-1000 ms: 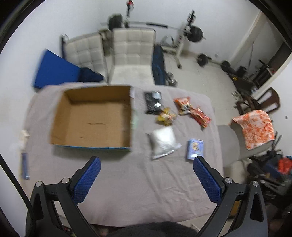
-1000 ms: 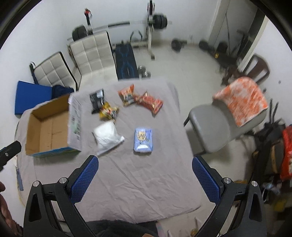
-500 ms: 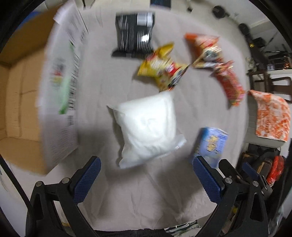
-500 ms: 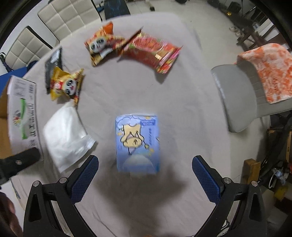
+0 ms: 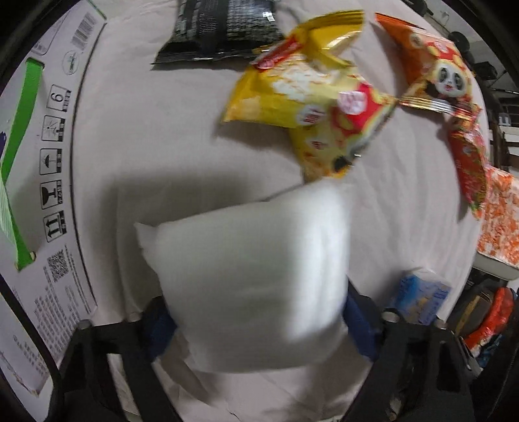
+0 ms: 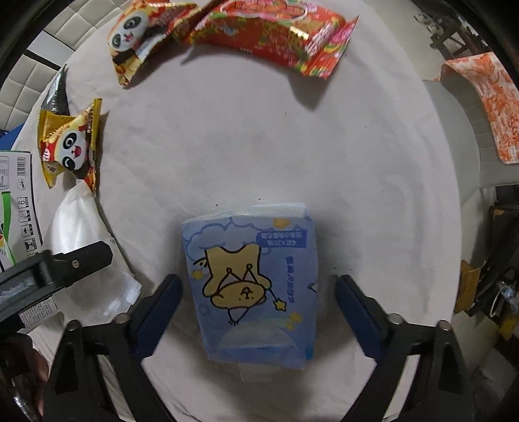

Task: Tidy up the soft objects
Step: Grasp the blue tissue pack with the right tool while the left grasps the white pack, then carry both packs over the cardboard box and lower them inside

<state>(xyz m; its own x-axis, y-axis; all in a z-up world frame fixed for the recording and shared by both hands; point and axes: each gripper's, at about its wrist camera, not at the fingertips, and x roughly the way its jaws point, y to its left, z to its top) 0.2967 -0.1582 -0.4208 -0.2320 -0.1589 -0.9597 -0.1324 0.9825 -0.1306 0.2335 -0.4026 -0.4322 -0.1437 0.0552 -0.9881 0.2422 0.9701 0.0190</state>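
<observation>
Nearest to me, the left claw [image 5: 256, 321] has its blue pads on either flank of a puffy white plastic bag [image 5: 249, 276], which covers most of both pads; they seem to be pinching it, though the picture is blurred and the contact itself is hidden. The right claw [image 6: 256, 308] is spread wide around a pale blue tissue pack with a yellow cartoon bear [image 6: 253, 285], a gap showing on each side, so it touches nothing. Both packs lie on the grey cloth-covered surface [image 6: 259, 146].

Just beyond the white bag sits a yellow crinkly snack bag [image 5: 311, 107], its far corner overlapping a black foil packet [image 5: 220, 29] that the frame cuts off. Further right are an orange snack bag with a panda face [image 5: 434, 68] and a red snack bag [image 5: 470, 165], the latter squeezed against the lens edge. That makes four snack packets, one white bag, one tissue pack.

At the left stands a printed cardboard box [image 5: 42, 162]; only its outer wall shows.
</observation>
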